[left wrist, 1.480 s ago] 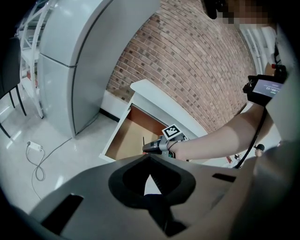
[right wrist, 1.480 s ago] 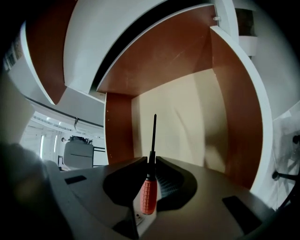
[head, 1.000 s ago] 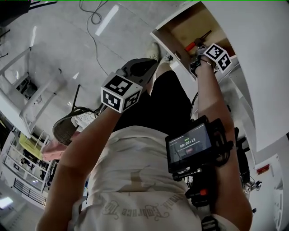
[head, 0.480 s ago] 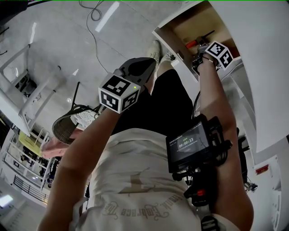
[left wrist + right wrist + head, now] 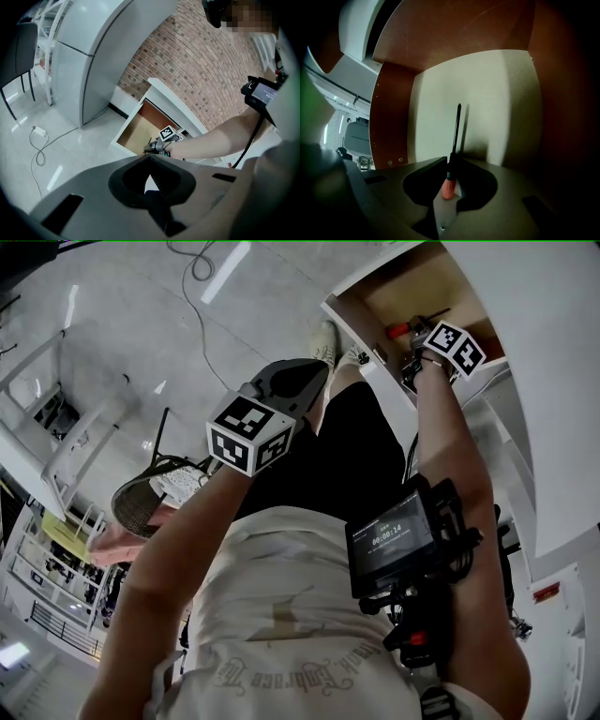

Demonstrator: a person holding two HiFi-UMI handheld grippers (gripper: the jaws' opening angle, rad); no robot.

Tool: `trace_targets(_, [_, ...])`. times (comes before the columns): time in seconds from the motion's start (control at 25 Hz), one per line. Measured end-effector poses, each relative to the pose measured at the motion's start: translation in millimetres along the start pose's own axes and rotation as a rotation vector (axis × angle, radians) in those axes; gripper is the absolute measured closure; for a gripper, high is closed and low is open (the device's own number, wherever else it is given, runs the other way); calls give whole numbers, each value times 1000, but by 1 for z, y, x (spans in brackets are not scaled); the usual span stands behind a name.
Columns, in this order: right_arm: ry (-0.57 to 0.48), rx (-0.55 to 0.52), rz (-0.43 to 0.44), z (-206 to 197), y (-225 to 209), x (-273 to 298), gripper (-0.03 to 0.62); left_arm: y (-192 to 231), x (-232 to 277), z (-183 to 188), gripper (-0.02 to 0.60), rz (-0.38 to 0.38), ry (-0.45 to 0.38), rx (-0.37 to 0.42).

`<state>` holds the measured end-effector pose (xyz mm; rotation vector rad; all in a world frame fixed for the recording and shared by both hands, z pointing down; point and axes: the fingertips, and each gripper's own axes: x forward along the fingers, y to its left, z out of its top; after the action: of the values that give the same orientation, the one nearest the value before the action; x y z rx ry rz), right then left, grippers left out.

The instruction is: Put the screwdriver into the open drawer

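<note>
The screwdriver has an orange handle and a thin black shaft. My right gripper is shut on it near the handle's front end, and the shaft points down at the pale bottom of the open drawer. In the head view the right gripper reaches into the drawer at the top right, with the orange handle showing beside it. My left gripper hangs over the floor in front of the person's legs, its jaws together and nothing in them. The left gripper view shows the drawer from a distance.
The drawer has brown side walls and a white front. White cabinet panels stand to the right. A chair, a floor cable and a white rack lie left. A screen is strapped to the right forearm.
My right gripper has sunk a little deeper into the drawer with the screwdriver and rolled slightly. The left gripper has stayed in place.
</note>
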<state>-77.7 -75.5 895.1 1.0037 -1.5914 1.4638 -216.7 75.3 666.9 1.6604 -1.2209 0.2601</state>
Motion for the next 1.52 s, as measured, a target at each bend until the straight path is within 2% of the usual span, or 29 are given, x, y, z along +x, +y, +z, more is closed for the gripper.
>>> trace_targets(0.36, [16,-37,-28,-1,3,3,516,1,-3,-1,561,-1,2,0])
trace_targets(0.52, [19,-21,-29,-2,2,1,484,-5,-1,1,561,-8,-4,-2])
trace_targets(0.88, [4,-6,-8,-4,2,-17,485,-15,-2,2,561,-18,-10,18])
trace_targets(1.2, [-45,15,29,-5,-24,-54,527,-54,19,2,561,-42,-18,63])
trace_targets(1.52, [-82,47,76,-12,-12,-89,559,-68,10,10,561,-60,-24,99])
